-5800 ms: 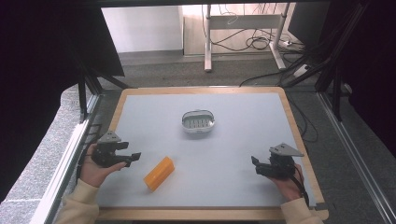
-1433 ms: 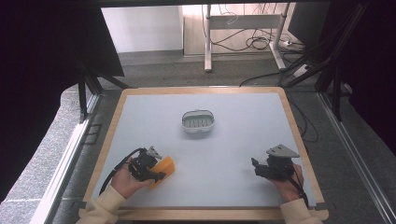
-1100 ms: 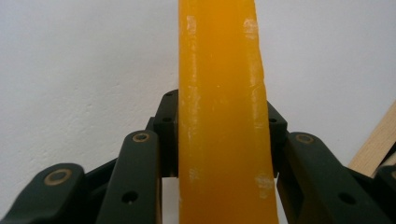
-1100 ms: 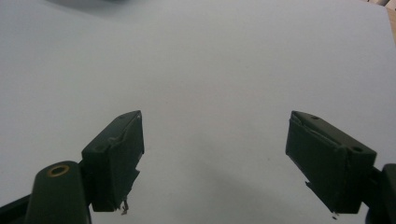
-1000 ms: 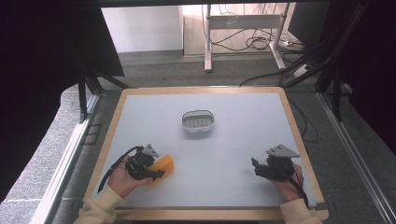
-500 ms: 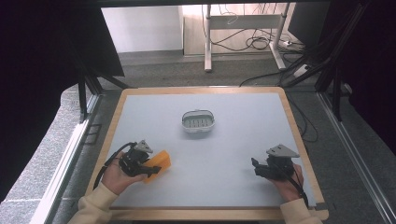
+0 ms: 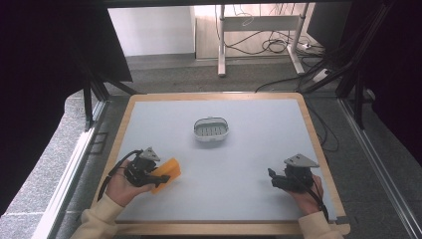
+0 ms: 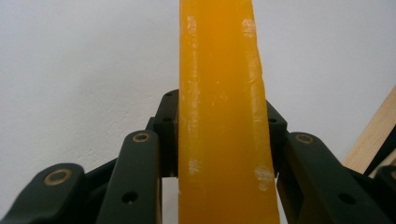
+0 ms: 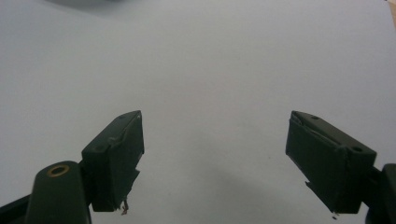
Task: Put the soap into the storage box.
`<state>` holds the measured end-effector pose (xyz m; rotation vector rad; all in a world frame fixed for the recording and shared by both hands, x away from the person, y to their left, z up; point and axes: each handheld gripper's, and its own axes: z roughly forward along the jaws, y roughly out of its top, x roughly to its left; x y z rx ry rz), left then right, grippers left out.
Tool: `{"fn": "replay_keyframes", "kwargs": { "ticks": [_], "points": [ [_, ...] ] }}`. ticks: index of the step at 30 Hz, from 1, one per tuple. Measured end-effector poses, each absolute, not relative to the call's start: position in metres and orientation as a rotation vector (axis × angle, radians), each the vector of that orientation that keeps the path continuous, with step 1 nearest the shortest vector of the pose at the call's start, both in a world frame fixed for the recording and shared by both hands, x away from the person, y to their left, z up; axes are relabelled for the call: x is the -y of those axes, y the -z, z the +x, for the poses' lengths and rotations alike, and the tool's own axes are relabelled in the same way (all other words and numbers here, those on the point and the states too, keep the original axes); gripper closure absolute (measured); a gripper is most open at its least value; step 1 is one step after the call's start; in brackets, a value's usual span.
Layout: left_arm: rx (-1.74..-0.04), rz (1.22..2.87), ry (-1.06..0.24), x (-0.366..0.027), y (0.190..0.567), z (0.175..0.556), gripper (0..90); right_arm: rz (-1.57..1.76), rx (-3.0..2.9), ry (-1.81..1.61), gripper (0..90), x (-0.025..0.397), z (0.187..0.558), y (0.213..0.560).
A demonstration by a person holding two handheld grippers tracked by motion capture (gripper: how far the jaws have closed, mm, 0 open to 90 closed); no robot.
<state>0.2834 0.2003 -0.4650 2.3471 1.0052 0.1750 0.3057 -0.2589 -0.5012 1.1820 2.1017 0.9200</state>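
Observation:
An orange bar of soap (image 7: 166,173) is clamped in my left gripper (image 7: 161,177) near the table's front left. In the left gripper view the orange bar (image 8: 222,116) stands up between the two black jaws, which press on its sides. A small grey soap dish (image 7: 211,129) with a slotted bottom sits near the middle of the table, well beyond the bar. My right gripper (image 7: 272,178) rests at the front right, and in the right gripper view (image 9: 215,158) its jaws stand wide apart with nothing between them.
The work surface is a pale grey mat (image 7: 239,159) in a wooden frame (image 7: 318,149). Black posts and a metal rail (image 7: 74,159) run along the left. Cables lie on the floor behind the table.
My left gripper, which reached and closed on the orange bar, has shifted slightly left with it in the last second. The right gripper has stayed put.

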Motion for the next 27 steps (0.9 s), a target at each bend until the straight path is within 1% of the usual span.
{"fn": "replay_keyframes", "kwargs": {
  "ticks": [4, 12, 27],
  "points": [
    [-1.005, 2.334, -0.155, -0.201, 0.462, 0.286, 62.0, 1.187, -2.105, -0.926, 19.7, 0.259, 0.306, 0.502],
    [-0.983, 2.316, -0.155, -0.196, 0.454, 0.294, 62.0, 1.181, -2.109, -0.937, 19.7, 0.259, 0.305, 0.501],
    [-0.944, 2.304, -0.188, -0.191, 0.439, 0.302, 62.0, 1.185, -2.112, -0.926, 19.7, 0.257, 0.305, 0.502]
  ]
}}
